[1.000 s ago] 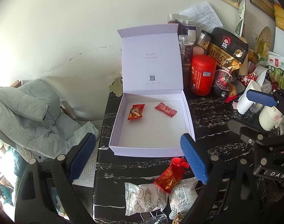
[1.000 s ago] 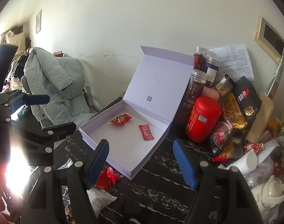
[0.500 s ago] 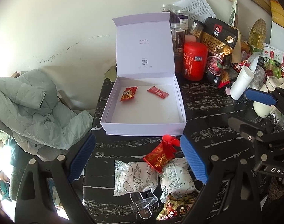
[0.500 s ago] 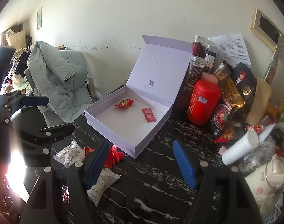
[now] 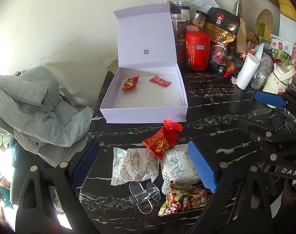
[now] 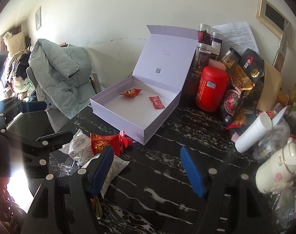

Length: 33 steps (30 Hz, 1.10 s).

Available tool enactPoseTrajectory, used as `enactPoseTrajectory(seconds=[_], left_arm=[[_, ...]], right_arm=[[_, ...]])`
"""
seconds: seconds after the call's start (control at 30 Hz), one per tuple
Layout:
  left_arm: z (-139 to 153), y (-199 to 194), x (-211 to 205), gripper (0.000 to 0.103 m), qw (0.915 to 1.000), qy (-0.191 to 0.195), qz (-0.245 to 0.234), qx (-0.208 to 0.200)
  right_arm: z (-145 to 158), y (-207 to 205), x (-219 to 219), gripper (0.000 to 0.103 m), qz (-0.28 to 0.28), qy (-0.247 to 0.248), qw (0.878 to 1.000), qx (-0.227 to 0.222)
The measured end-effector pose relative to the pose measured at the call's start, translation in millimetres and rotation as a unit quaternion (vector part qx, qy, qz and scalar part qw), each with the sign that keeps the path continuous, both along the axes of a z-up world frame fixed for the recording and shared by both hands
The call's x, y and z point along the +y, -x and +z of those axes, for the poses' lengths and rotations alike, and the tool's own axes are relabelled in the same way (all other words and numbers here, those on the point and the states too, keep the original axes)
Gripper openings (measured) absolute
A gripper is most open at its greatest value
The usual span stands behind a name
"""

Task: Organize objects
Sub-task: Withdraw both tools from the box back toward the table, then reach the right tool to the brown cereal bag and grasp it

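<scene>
An open white box (image 5: 144, 115) (image 6: 140, 130) with its lid raised stands on the black marble table and holds two red snack packets (image 5: 129, 82) (image 5: 160, 81). In front of it lie a red pouch with a bow (image 5: 160, 140) (image 6: 107, 143), two white patterned bread packets (image 5: 134, 165) (image 5: 178, 166), a clear plastic clip (image 5: 144, 195) and a brown-green packet (image 5: 184, 198). My left gripper (image 5: 144, 166) is open, hovering over this pile with nothing gripped. My right gripper (image 6: 147, 171) is open over bare table to the right of the pile.
A red canister (image 5: 197, 51) (image 6: 211, 88), jars, a black oat bag (image 5: 223, 37), a white tube (image 5: 246, 71) and a white kettle (image 6: 278, 169) crowd the right and back. A grey-green jacket (image 5: 31, 105) lies on a chair off the table's left edge.
Both grippers have pulled back from the box and sunk toward the table. The pile of packets in front of the box has come into full view. Both stayed open.
</scene>
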<state>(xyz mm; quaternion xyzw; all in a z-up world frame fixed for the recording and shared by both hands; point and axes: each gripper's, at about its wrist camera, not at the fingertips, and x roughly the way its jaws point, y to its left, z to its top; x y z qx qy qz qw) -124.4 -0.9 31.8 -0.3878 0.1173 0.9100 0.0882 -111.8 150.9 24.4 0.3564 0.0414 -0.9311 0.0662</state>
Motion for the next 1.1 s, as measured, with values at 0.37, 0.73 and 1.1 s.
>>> enactPoseTrajectory(seconds=[0.37, 0.73, 1.1], left_arm=[[-21, -23, -2, 0.092, 0.9998, 0.001, 0.0, -0.018], [-56, -41, -11, 0.092, 0.9987, 0.003, 0.014, -0.05], [-92, -54, -29, 0.092, 0.995, -0.019, 0.029, -0.094]], right_arm=[[-28, -24, -1, 0.072, 0.001, 0.011, 1.0, -0.024], [-64, -38, -10, 0.072, 0.02, 0.021, 0.998, -0.063], [-91, -47, -26, 0.072, 0.065, 0.062, 0.992, -0.09]])
